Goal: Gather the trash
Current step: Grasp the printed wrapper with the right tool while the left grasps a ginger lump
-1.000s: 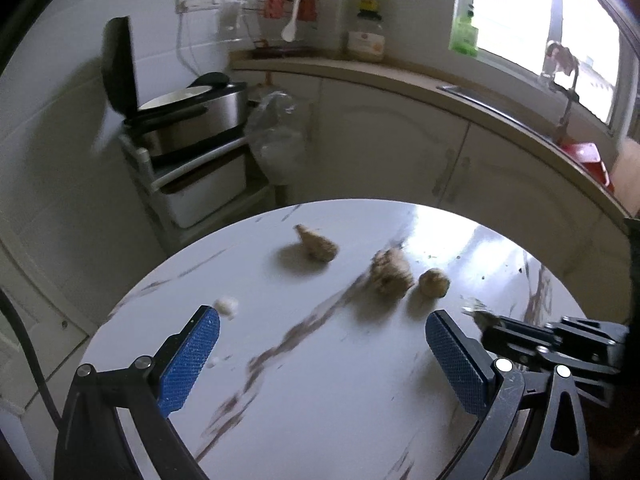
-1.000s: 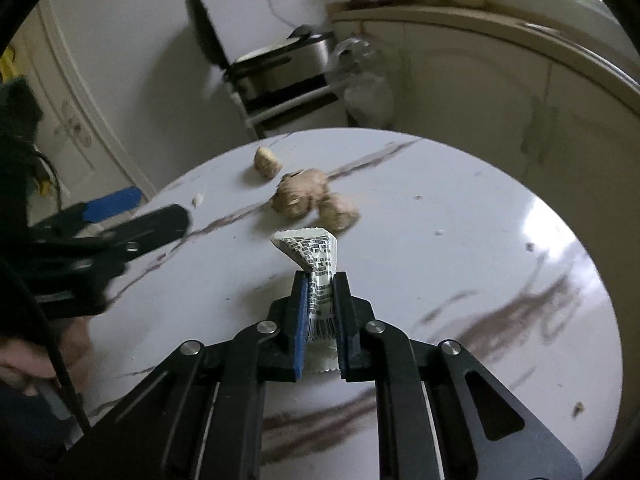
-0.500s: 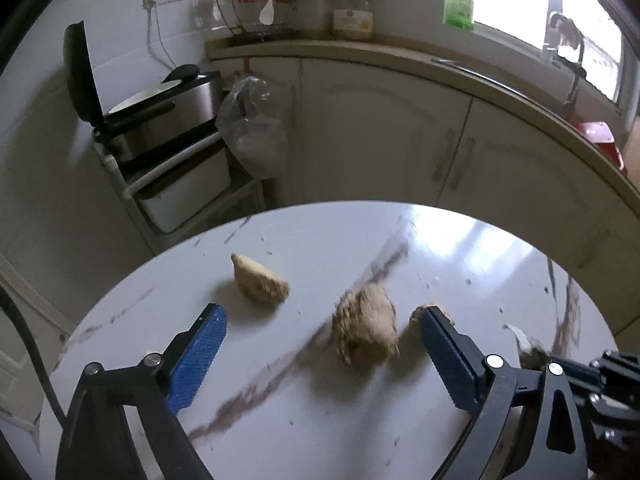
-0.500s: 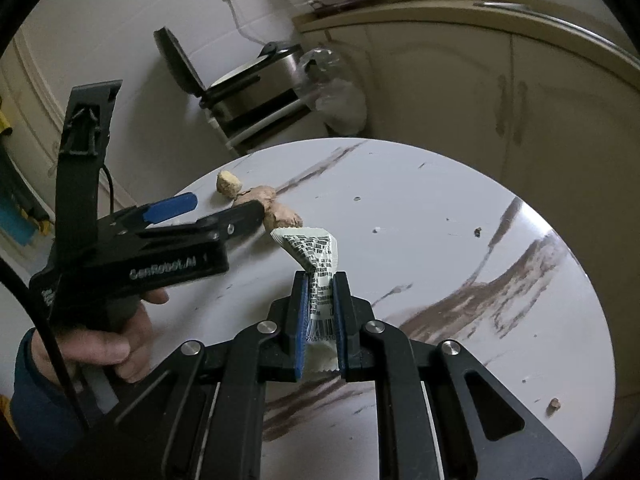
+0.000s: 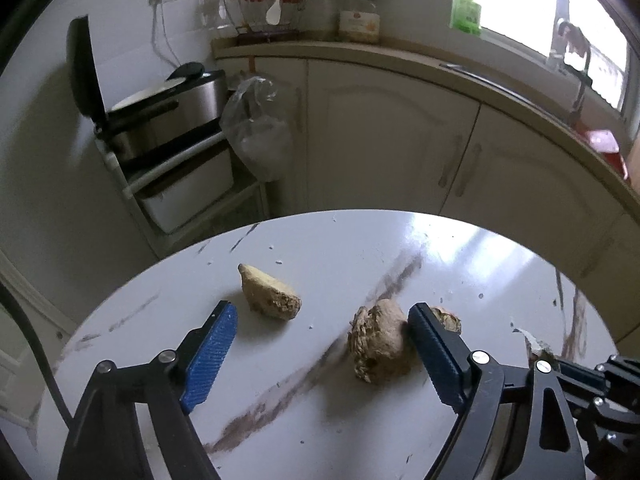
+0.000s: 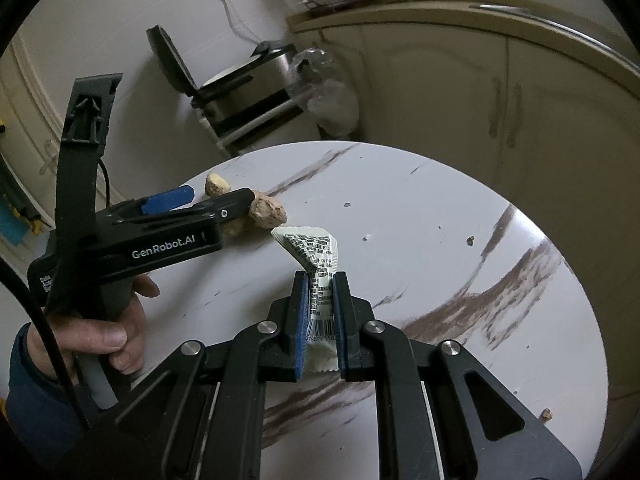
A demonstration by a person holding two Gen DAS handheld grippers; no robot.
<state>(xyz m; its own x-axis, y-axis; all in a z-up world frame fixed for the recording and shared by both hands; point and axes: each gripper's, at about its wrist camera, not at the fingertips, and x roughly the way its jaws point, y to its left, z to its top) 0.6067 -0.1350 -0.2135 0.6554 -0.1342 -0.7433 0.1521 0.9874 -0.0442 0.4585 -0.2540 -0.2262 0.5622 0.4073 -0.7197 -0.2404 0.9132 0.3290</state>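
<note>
Three brown crumpled lumps of trash lie on the round white marble table (image 5: 320, 420). In the left wrist view the pointed lump (image 5: 270, 297) is far left, the large lump (image 5: 378, 340) sits just inside my right finger, and a small lump (image 5: 448, 319) shows behind that finger. My left gripper (image 5: 320, 350) is open just above the table, around the large lump. My right gripper (image 6: 319, 308) is shut on a white printed wrapper (image 6: 316, 258) and holds it above the table. The left gripper (image 6: 200, 204) also shows in the right wrist view.
A rack with an open-lidded rice cooker (image 5: 160, 120) and a hanging plastic bag (image 5: 258, 132) stands beyond the table. Cream cabinets (image 5: 400, 140) and a counter run behind. Small crumbs (image 6: 470, 240) dot the table's right side.
My left gripper moved forward over the table and now straddles the large lump. My right gripper kept its hold on the wrapper and drew back slightly.
</note>
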